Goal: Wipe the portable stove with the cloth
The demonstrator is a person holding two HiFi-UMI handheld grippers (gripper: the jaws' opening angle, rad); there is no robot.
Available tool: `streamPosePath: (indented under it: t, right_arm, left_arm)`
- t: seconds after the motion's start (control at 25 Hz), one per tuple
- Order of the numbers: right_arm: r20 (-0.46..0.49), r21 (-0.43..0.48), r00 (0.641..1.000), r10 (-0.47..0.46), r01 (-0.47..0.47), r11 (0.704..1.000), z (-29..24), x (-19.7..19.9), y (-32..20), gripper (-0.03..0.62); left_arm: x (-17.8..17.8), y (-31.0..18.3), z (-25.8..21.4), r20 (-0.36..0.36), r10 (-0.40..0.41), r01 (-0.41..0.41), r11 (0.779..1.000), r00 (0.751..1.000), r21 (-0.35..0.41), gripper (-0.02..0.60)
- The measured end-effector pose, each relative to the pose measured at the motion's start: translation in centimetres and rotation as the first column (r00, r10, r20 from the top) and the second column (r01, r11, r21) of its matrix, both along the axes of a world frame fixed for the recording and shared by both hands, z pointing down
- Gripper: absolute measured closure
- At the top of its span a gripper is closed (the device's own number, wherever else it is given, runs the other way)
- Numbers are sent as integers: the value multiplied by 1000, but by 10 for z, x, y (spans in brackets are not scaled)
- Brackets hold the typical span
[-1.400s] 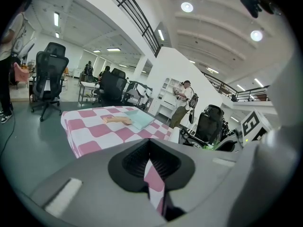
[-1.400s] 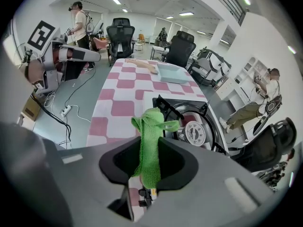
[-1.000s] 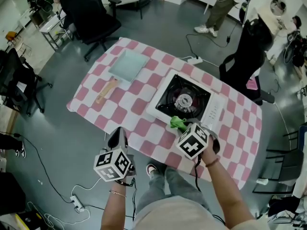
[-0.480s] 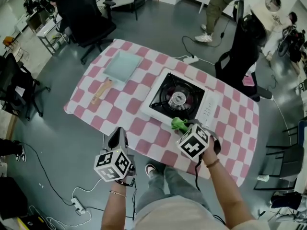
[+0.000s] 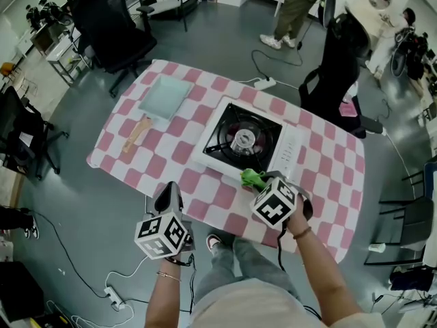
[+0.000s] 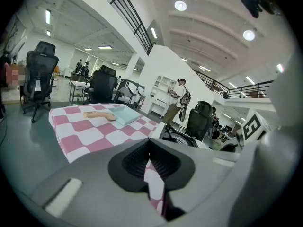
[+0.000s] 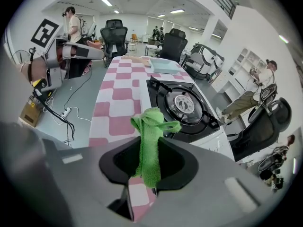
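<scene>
One white portable stove with a black burner top [image 5: 244, 142]. One crumpled green cloth [image 5: 252, 178]. One pale green square pan with a wooden handle [image 5: 164, 96]. One table under a pink-and-white checked cover [image 5: 328, 162]. Two handheld grippers (one marker cube apiece): left gripper [image 5: 168, 195], right gripper [image 5: 263, 182]. Two white power strips [image 5: 266, 83] [image 5: 108, 292] on the floor. Three black office chairs [image 5: 113, 19] [image 5: 338, 67] [image 5: 17, 125].

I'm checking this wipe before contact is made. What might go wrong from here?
The cloth is pinched in the right claw as a narrow bunch, so the claw tips may scrape the stove. Its loose tuft could snag on the burner grate. The left claw is shut and well away from the stove, so nothing steadies it if pushed.
</scene>
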State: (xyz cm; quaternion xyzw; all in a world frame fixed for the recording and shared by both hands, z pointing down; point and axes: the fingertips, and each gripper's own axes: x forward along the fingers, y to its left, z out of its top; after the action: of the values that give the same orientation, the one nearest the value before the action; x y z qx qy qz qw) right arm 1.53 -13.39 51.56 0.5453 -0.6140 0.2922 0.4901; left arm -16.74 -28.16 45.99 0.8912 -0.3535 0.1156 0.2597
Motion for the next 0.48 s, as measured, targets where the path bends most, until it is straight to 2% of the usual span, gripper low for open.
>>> streamPosePath:
  t: [0.48]
  right_arm:
    - [31,40,1000,-5,3,999,-2,-1,-1,494]
  left_arm:
    - [5,3,-3,6,9,-9,1000,1000,7,581]
